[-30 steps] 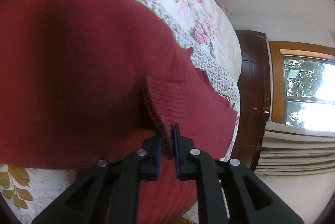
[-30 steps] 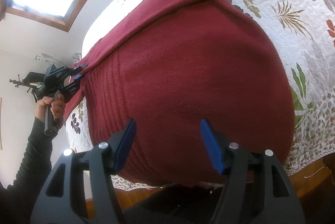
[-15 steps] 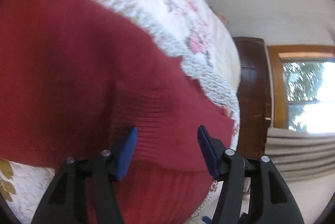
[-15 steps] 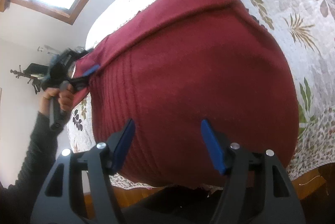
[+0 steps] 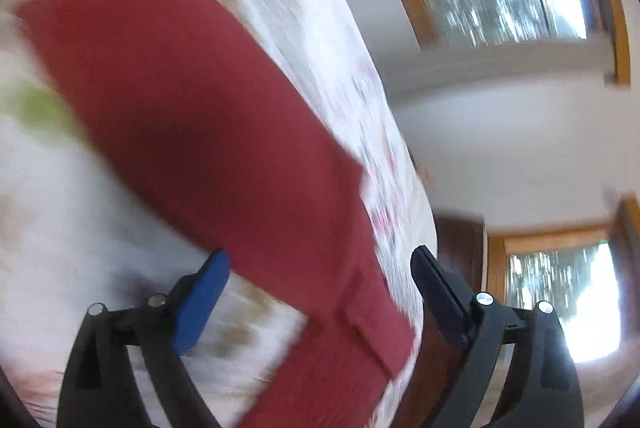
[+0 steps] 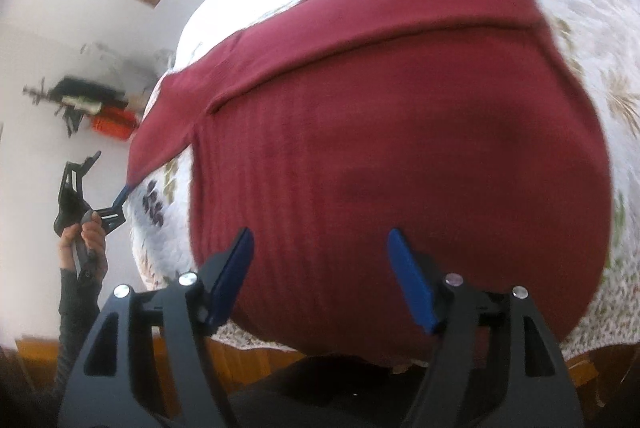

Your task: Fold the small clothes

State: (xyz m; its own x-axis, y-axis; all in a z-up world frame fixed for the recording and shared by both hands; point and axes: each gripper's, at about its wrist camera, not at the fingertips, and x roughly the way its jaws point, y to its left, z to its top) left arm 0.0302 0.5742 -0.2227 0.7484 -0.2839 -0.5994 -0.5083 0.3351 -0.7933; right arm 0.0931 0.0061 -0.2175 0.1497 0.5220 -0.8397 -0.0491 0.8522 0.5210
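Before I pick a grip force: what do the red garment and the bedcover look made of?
The red garment looks like soft, matte knit, wool or acrylic: vertical ribbing shows near its hem. The bedcover looks like matte quilted cotton with printed leaves and flowers; the fibre itself cannot be told.

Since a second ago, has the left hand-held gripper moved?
Yes. The left hand-held gripper has let go of the red sweater's sleeve and pulled back off the bed edge.

L wrist cam sits just off the bed's [image 5: 304,12] side edge, facing along it twd the windows, pic blurred. R wrist cam looks close over the bed's foot edge; both share the red sweater [image 6: 400,148].
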